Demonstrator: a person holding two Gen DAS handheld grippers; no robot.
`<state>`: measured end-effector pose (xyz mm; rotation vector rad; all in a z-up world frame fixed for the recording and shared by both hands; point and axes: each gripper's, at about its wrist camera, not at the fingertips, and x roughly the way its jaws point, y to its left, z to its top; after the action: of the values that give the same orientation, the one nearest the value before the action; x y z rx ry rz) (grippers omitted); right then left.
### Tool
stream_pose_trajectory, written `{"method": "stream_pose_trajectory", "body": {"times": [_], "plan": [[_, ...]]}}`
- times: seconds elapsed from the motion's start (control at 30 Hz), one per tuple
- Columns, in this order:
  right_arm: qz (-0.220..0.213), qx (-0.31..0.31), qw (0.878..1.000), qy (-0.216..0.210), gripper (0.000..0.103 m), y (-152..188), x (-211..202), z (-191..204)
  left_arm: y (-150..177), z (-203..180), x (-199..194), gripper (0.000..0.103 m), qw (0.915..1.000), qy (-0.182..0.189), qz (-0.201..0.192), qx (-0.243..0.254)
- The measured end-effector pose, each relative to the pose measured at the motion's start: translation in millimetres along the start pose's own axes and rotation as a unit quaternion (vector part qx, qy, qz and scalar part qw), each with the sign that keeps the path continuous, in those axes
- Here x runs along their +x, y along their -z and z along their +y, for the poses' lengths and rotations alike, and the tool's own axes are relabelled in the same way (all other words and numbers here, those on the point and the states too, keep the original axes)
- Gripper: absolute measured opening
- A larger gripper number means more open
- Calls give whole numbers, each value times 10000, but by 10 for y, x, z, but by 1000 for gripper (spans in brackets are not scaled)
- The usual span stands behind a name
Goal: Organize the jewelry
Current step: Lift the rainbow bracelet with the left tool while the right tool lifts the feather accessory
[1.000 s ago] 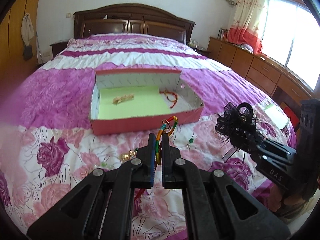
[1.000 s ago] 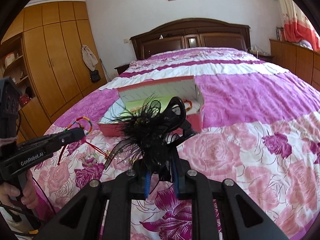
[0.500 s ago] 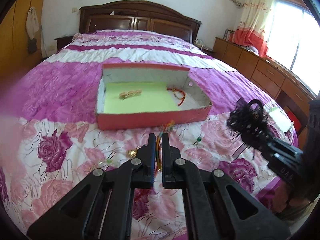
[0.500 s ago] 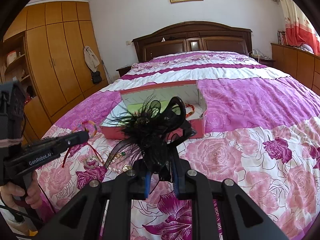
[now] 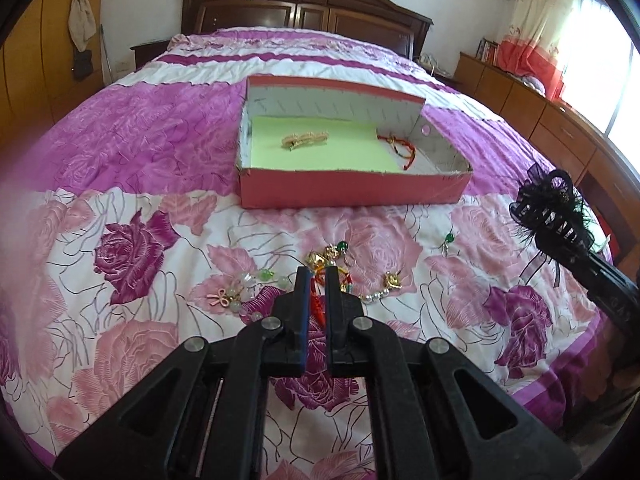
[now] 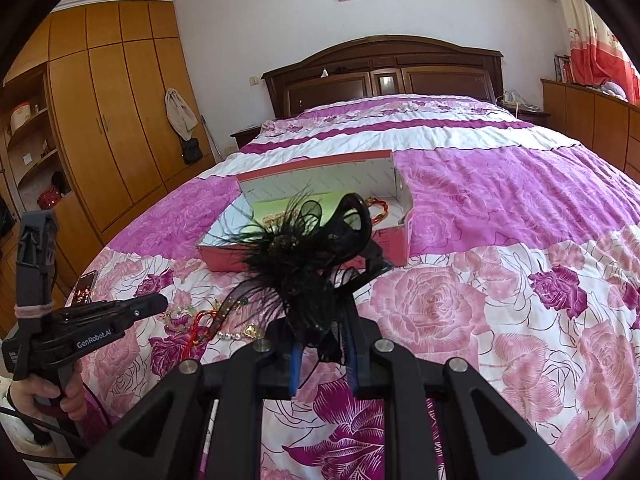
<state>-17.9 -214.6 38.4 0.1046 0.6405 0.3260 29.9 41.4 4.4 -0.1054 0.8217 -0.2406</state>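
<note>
Left gripper [image 5: 316, 276] low over the bed [image 5: 132, 160], jaws narrow, pinching a red cord bracelet [image 5: 317, 300] whose strand runs lengthwise between the fingers, pointing away toward the box. Just past the tips, loose jewelry on the floral quilt: gold charm with green bead [image 5: 330, 252], pale green bead bracelet [image 5: 244, 292] to the left, pearl-and-gold chain [image 5: 380, 290] to the right, small green earring [image 5: 448, 238] further right and apart from the rest.

Right gripper [image 6: 322, 344] closed on a black feather hair clip [image 6: 308, 256], held upright off the quilt, feathers fanning left, loop up and to the right. It sits right of the pile, near the bed's right edge.

Further out, red open box [image 5: 352, 190], long axis across the bed, lime-green liner. Inside: gold hair clip [image 5: 304, 140] lying crosswise at centre-left, red string bracelet [image 5: 400, 148] at the right end. Liner bare between them. Open quilt all around the box; headboard [image 5: 304, 4] far behind.
</note>
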Motion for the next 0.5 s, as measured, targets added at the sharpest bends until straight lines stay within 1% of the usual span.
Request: {"method": "stream_pose_trajectory", "body": {"times": [0.17,0.27,0.33,0.4,0.43,0.47,0.5], "plan": [[47,-10,10000,-4,19,19,22,9,10,-26,163,15,9997,68,250,39],[62,6,10000,3,19,18,32,3,17,-35,270,18,9991,26,407,78],[77,20,10000,3,19,12,40,-5,28,-28,354,18,9986,-50,524,76],[92,26,10000,-1,19,12,45,-6,45,-3,436,17,9977,-38,670,36],[91,19,10000,10,19,11,43,-4,58,7,470,14,9972,-20,744,22],[85,18,10000,11,19,10,43,-4,68,14,486,0,9970,-21,768,15],[82,20,10000,9,19,10,44,-4,79,20,494,0,9969,-3,793,15]]}}
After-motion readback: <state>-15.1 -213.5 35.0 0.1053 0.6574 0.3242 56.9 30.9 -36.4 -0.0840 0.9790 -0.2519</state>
